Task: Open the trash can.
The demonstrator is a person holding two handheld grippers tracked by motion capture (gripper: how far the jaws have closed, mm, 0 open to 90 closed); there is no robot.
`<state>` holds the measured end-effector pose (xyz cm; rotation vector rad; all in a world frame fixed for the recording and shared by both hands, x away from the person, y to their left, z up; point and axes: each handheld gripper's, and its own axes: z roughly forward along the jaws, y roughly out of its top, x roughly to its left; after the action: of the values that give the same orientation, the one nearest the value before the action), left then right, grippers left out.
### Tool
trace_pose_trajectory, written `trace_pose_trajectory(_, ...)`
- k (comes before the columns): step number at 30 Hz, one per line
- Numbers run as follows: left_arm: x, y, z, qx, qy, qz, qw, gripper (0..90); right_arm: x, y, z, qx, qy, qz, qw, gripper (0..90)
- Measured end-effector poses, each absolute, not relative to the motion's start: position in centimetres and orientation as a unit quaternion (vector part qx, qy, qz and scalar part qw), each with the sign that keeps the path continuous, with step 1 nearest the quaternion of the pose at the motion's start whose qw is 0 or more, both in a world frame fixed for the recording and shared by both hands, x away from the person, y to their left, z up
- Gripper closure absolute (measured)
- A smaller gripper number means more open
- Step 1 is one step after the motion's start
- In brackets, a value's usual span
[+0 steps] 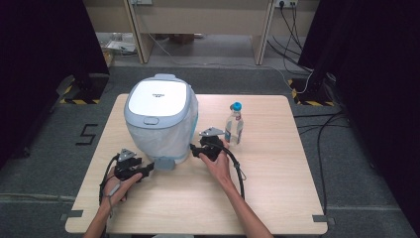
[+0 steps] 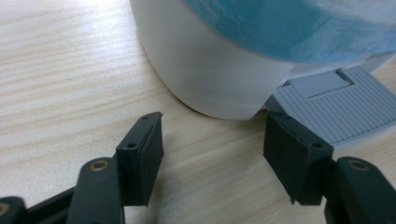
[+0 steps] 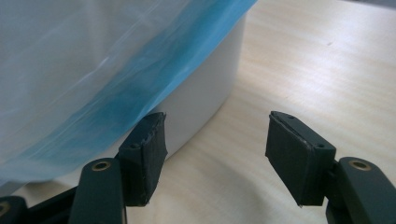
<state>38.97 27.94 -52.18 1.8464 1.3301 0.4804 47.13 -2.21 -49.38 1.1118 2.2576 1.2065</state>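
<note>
both grippers, left gripper (image 2: 212, 149) and right gripper (image 3: 215, 151), gape empty beside the pedal bin (image 1: 159, 116)

A white lidded plastic pedal bin (image 1: 159, 116) stands on the pale wooden table (image 1: 277, 188), left of centre. The clear plastic water bottle with a blue cap (image 1: 234, 126) stands just to its right. The left hand-held gripper (image 1: 148, 170) lies before the bin by its grey ribbed foot pedal (image 2: 336, 105); the right hand-held gripper (image 1: 194, 149) sits between bin and bottle.
</note>
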Motion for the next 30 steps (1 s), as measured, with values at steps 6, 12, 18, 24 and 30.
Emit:
trace_pose_trajectory(6, 38.9, 27.7, -52.2, 0.731, 0.520, 0.200, 0.394, 36.7, 48.2, -2.2, -49.2, 0.402, 0.792, 0.426, 0.173, 37.8)
trace_pose_trajectory(12, 38.7, 27.8, -52.3, 0.726, 0.522, 0.194, 0.404, 34.6, 48.3, -2.3, -49.0, 0.396, 0.793, 0.429, 0.177, 34.3)
trace_pose_trajectory(18, 37.0, 28.2, -51.5, 0.717, 0.517, 0.193, 0.427, 28.7, 47.0, -3.5, -48.2, 0.387, 0.797, 0.430, 0.173, 31.3)
trace_pose_trajectory(24, 35.6, 27.4, -50.6, 0.715, 0.504, 0.189, 0.445, 30.0, 45.0, -4.7, -47.6, 0.376, 0.799, 0.442, 0.155, 30.4)
trace_pose_trajectory(30, 34.9, 26.3, -50.2, 0.720, 0.490, 0.178, 0.458, 32.0, 43.6, -5.8, -46.8, 0.369, 0.794, 0.455, 0.161, 30.5)
